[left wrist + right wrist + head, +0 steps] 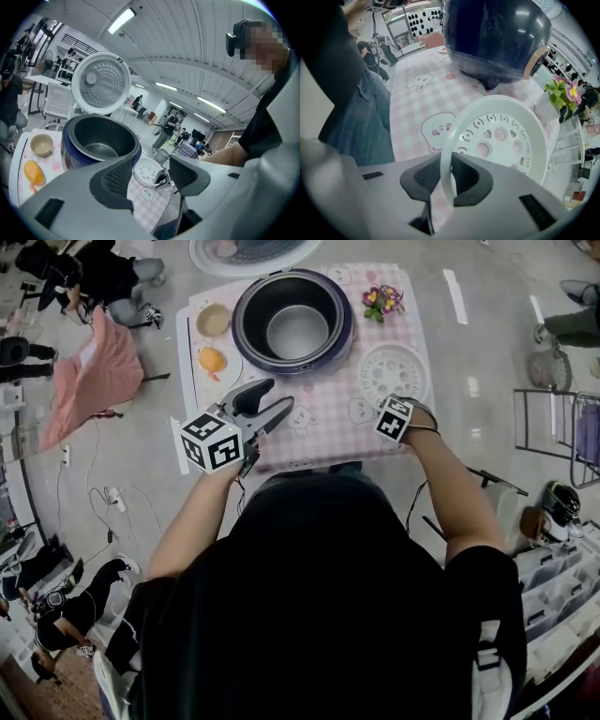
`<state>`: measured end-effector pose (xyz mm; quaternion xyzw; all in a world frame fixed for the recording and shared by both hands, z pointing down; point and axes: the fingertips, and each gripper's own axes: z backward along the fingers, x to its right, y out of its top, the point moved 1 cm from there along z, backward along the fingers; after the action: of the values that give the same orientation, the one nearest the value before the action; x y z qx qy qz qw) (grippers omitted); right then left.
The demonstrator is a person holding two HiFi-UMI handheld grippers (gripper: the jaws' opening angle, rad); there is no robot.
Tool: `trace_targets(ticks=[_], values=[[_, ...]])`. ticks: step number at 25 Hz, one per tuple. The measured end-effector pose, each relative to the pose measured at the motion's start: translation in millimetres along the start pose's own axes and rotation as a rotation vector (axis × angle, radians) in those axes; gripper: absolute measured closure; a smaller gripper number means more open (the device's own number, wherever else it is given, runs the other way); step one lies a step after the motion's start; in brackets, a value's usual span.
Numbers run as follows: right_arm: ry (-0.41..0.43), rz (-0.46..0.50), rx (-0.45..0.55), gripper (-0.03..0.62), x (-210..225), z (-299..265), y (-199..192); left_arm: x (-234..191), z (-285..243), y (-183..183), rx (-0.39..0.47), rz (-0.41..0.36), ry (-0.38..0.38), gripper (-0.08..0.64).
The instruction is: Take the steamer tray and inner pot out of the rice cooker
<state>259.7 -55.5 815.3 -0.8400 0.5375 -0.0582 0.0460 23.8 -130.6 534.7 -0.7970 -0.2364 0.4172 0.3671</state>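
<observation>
Steamer tray (396,374), white and perforated, lies flat on the pink checked table (328,432) at about 4 o'clock from the rice cooker (246,341), out of the pot and just beside it. The right gripper (396,414) points straight down over the tray's near edge. In the right gripper view its fingers (468,180) stand a little apart, with the tray's thin rim (449,154) upright between them. The inner pot (298,329) sits inside the navy cooker, its lid (101,84) raised. The left gripper (274,399) hovers at the cooker's 7 o'clock, above the table's front edge, its fingers (117,178) wide apart with nothing between them. A small bowl (213,320) and a plate (225,371) sit at the cooker's 9 o'clock, and potted flowers (382,301) at 2 o'clock.
</observation>
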Motion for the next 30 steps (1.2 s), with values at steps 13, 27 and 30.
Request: trace_targets(ticks=[13,27,30], values=[[0.020,-0.022,0.012,0.520,-3,-9,-2,-3,-8,0,0.003,0.002,-0.008,0.290],[0.079,-0.180,0.218,0.453,11,56,32,0,6,20,0.058,-0.025,-0.007,0.290],[0.056,-0.211,0.280,0.451,25,84,44,-1,11,25,0.073,-0.033,-0.003,0.290]])
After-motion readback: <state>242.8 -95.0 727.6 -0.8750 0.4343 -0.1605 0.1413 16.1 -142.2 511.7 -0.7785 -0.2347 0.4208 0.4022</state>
